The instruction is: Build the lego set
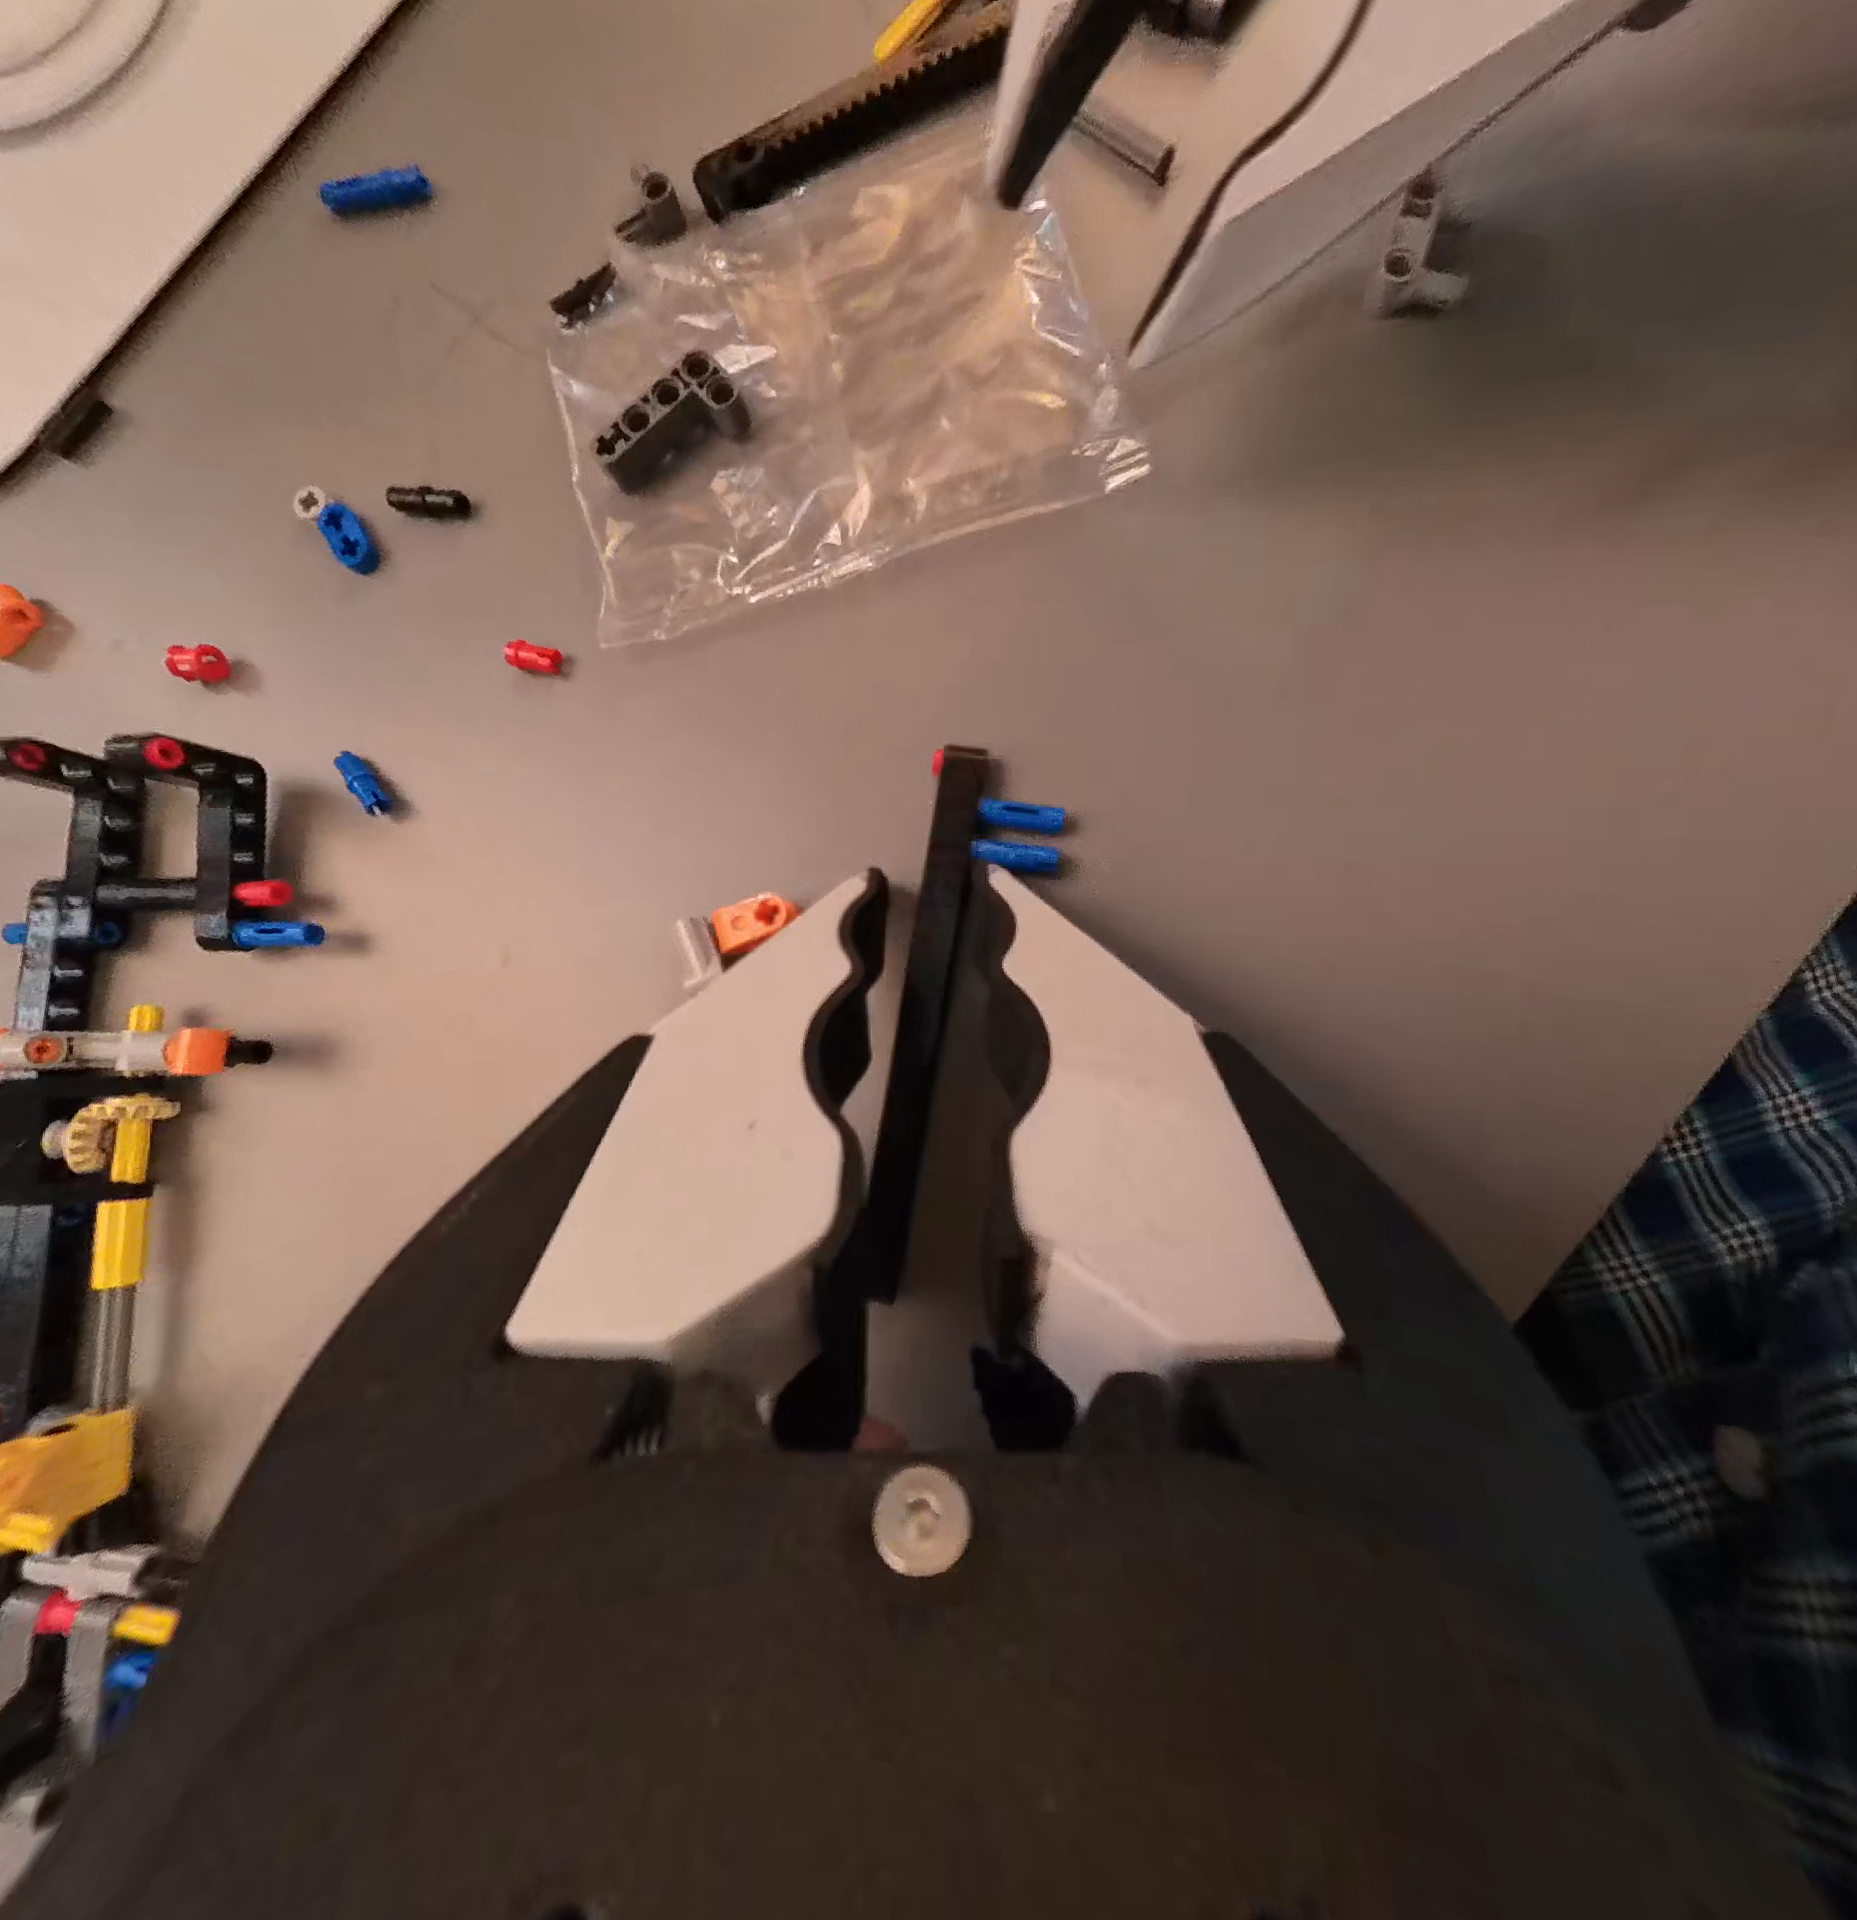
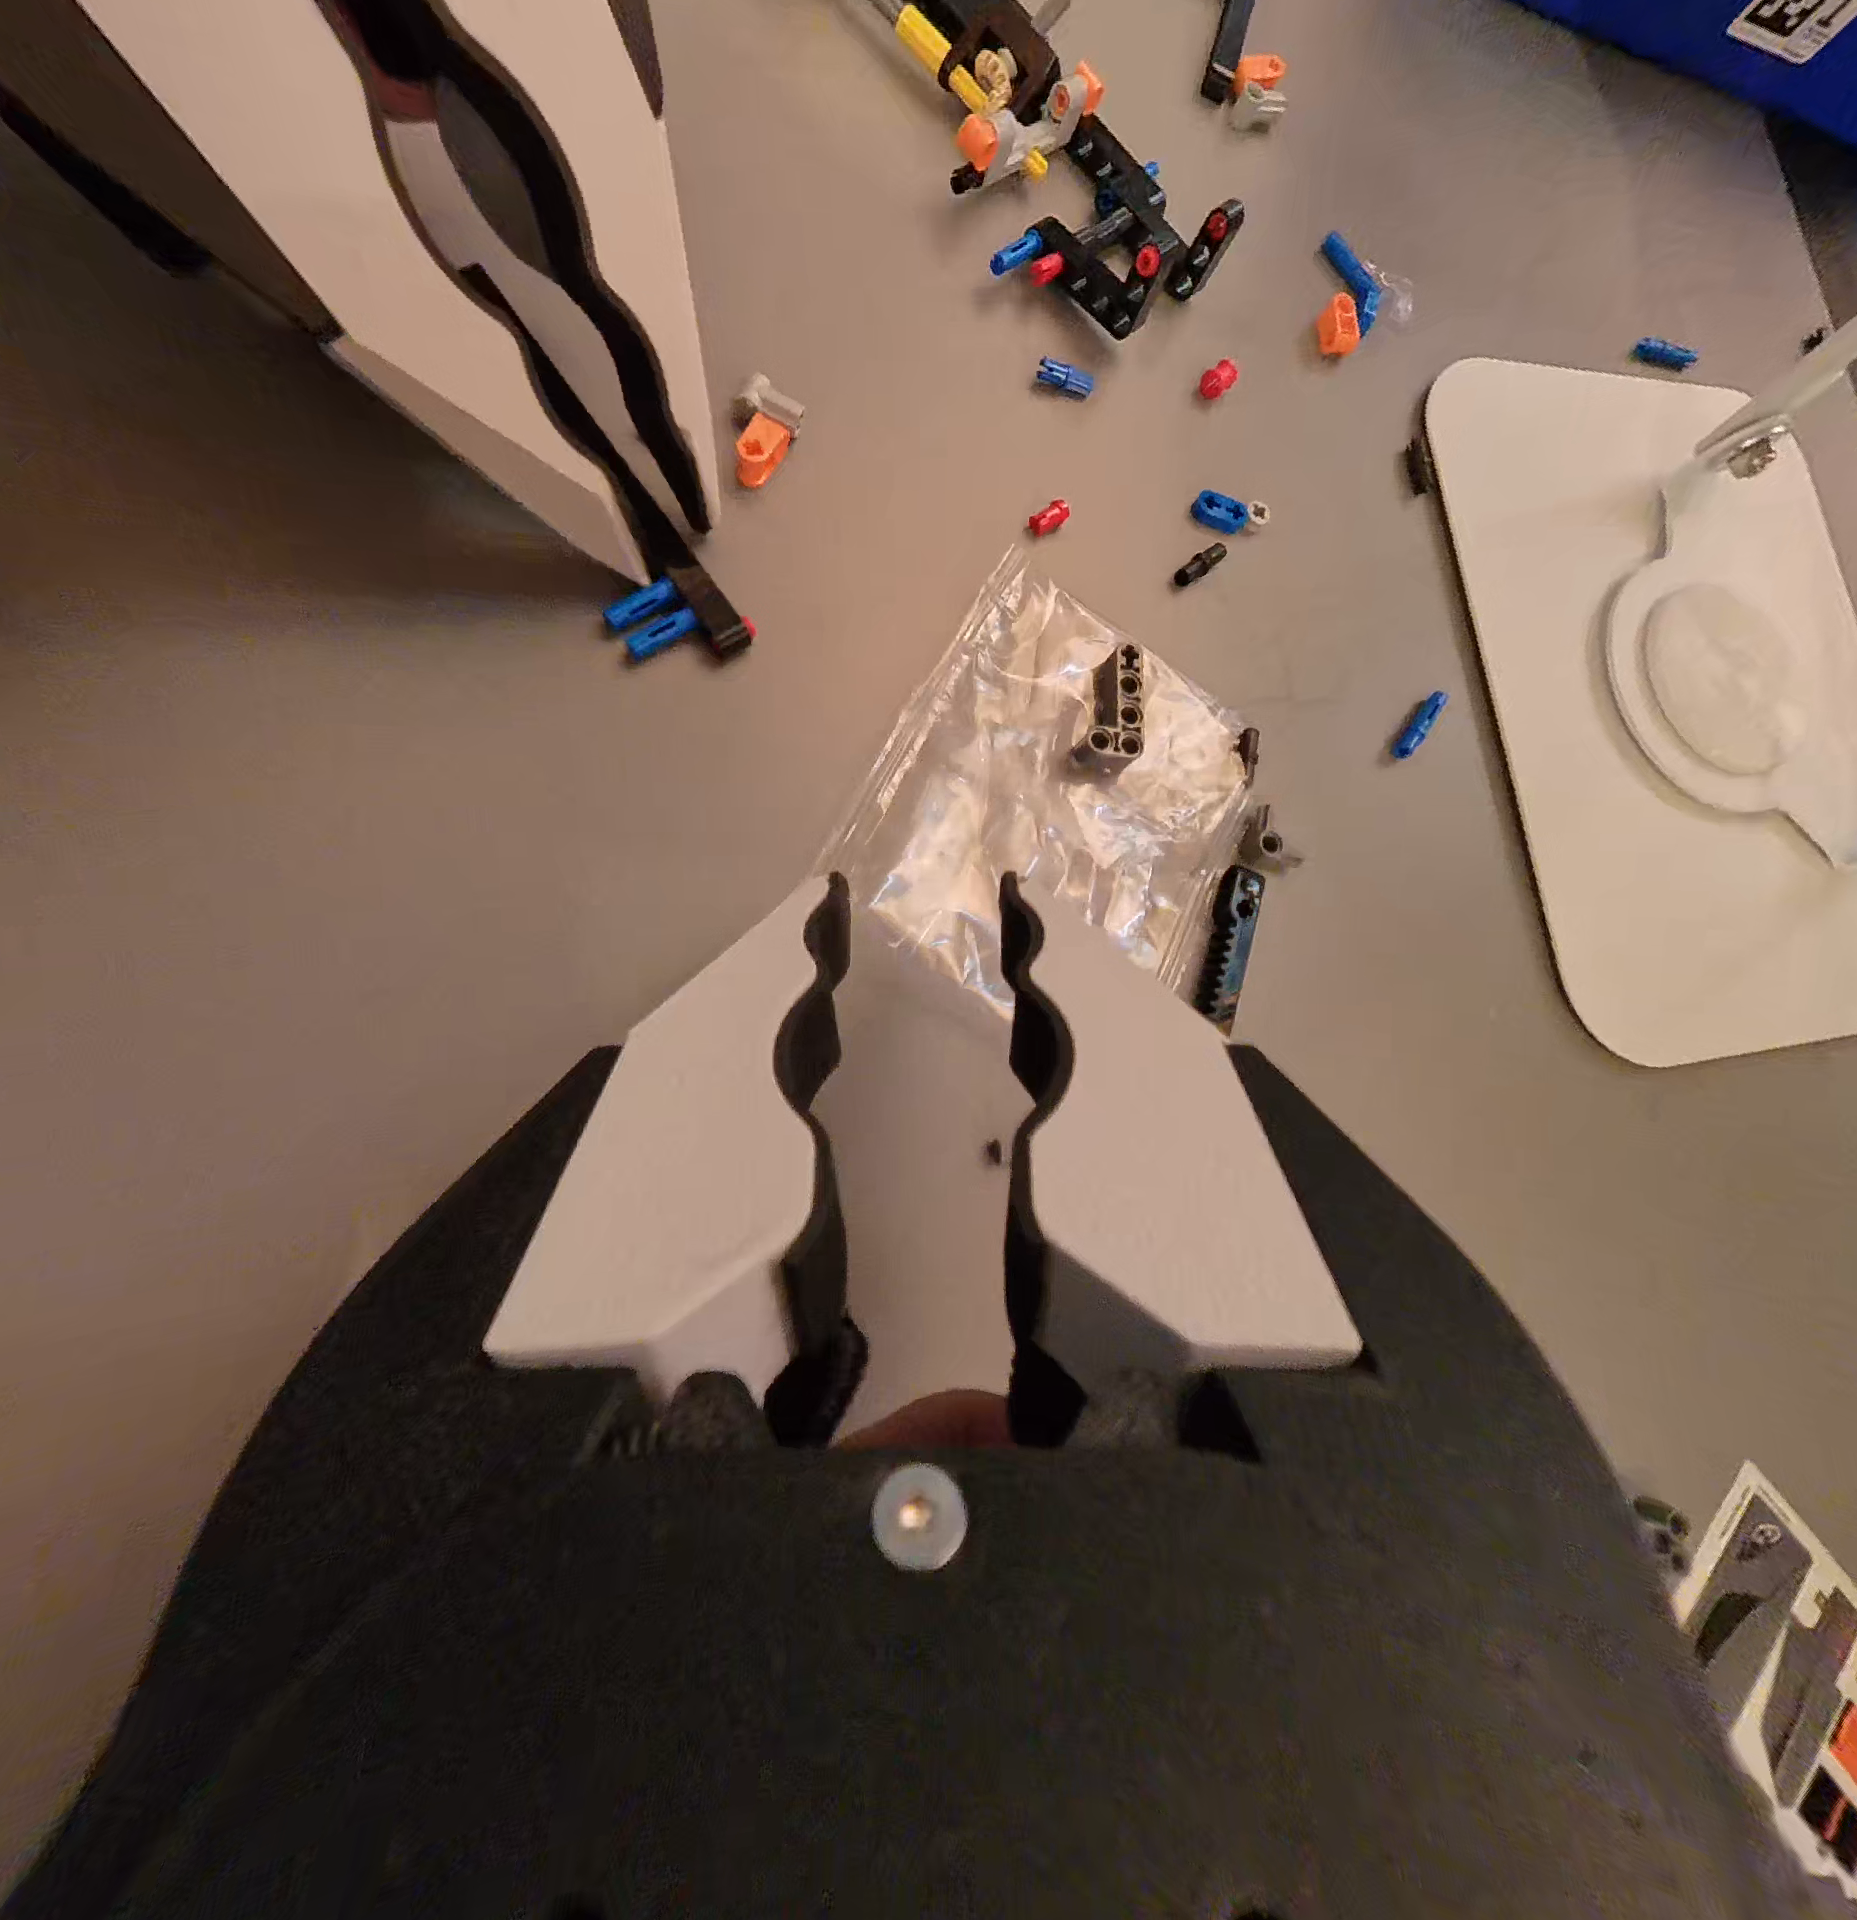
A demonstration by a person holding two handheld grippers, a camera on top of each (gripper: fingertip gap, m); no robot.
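Assembly stage with a black beam (image 1: 939,987) pinched edge-on between the jaws of the left gripper (image 1: 929,883); two blue pins (image 1: 1017,836) and a red pin (image 1: 937,762) are seen projecting from its far end, just above the grey tabletop (image 1: 1319,675). The right gripper (image 2: 919,894) is held with its jaws spread and empty over a crinkled clear plastic bag (image 2: 1017,810), on which a dark grey L-shaped beam (image 2: 1116,712) rests. The partly built model (image 1: 82,1039), of black perforated beams with yellow axles and orange connectors, lies at the tabletop's left edge in the left wrist view, well apart from the held beam. Loose blue, red and black pins are scattered between them, and a black toothed rack (image 2: 1230,940) lies beside the bag. Slippage is judged the main risk: the smooth, narrow beam is gripped on thin faces by scalloped pads, so any sideways push on a pin could pivot it. The slick film may also be caught instead of a part, dragging nearby small pieces.
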